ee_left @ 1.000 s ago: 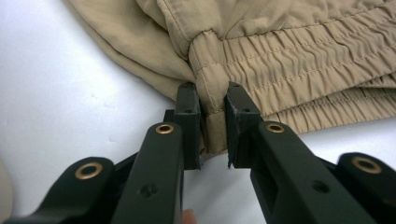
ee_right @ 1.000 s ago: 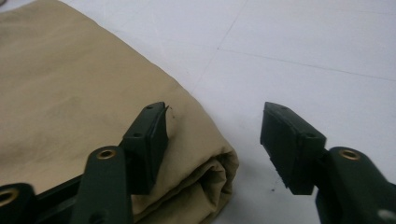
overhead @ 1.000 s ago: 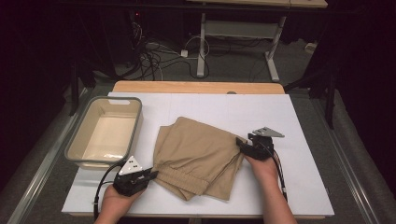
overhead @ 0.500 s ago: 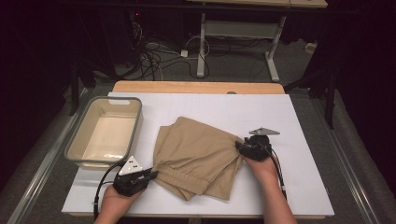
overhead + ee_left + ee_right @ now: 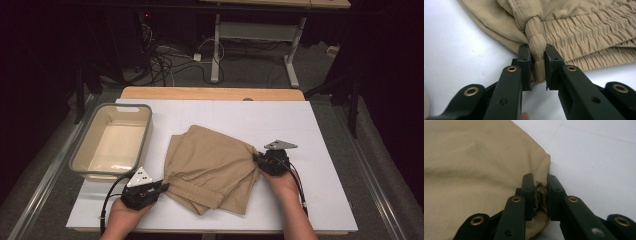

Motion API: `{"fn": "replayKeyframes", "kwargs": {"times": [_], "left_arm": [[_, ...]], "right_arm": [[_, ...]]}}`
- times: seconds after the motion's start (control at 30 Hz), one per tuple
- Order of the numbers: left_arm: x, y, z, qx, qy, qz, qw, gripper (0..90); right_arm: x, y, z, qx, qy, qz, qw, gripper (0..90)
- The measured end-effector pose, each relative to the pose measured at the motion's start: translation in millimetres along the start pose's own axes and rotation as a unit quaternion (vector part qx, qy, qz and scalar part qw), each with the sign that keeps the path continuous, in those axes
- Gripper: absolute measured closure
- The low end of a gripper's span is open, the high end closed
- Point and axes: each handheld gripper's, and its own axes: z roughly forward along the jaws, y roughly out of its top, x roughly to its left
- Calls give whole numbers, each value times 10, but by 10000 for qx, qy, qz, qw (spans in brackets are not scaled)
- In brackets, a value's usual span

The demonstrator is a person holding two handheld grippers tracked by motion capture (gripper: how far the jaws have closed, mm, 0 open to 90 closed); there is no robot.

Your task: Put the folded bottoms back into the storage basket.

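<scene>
Folded tan shorts (image 5: 212, 167) lie on the white table top (image 5: 300, 125). My left gripper (image 5: 162, 189) is at their near left corner, shut on the elastic waistband (image 5: 539, 53), which bunches between the jaws. My right gripper (image 5: 256, 159) is at the shorts' right edge. Its jaws have just been closing and now pinch a crumpled fold of the tan fabric (image 5: 539, 192). Both grippers lie low on the table and point toward the shorts from opposite sides.
A grey-rimmed beige bin (image 5: 80, 161) stands at the table's left, close to my left hand. A wooden edge (image 5: 210, 93) borders the far side of the table. Cables and desk legs sit on the floor beyond.
The right gripper has closed onto the shorts' right edge and gathered the fabric there. The left gripper has stayed in place on the waistband.
</scene>
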Motion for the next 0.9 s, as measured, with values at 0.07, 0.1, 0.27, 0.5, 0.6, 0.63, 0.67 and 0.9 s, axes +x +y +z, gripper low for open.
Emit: {"fn": "replayKeyframes", "kwargs": {"times": [0.07, 0.1, 0.27, 0.5, 0.6, 0.63, 0.67, 0.9], "left_arm": [[0, 0, 0, 0, -2, -1, 10000, 761], [1, 0, -1, 0, -6, -4, 10000, 761], [-4, 0, -2, -1, 11, 11, 10000, 762], [-57, 43, -12, 167, 199, 162, 9995, 764], [-82, 101, -27, 390, 272, 287, 9985, 764], [-97, 136, -28, 523, 309, 299, 9977, 764], [-119, 200, -19, 728, 368, 332, 9961, 764], [-69, 354, -3, 1246, 189, 259, 9917, 764]], "right_arm": [[6, -3, 0, -22, 38, -67, 10000, 840], [9, -4, -2, -30, 54, -74, 10000, 845], [9, -14, -21, -125, 119, -100, 9998, 855], [22, -17, -26, -147, 78, -161, 9997, 853], [25, -20, -30, -175, 80, -171, 9997, 853], [25, -21, -31, -184, 73, -171, 9997, 853], [29, -23, -34, -206, 58, -190, 9996, 853], [59, -29, -40, -231, -31, -297, 9993, 852]]}}
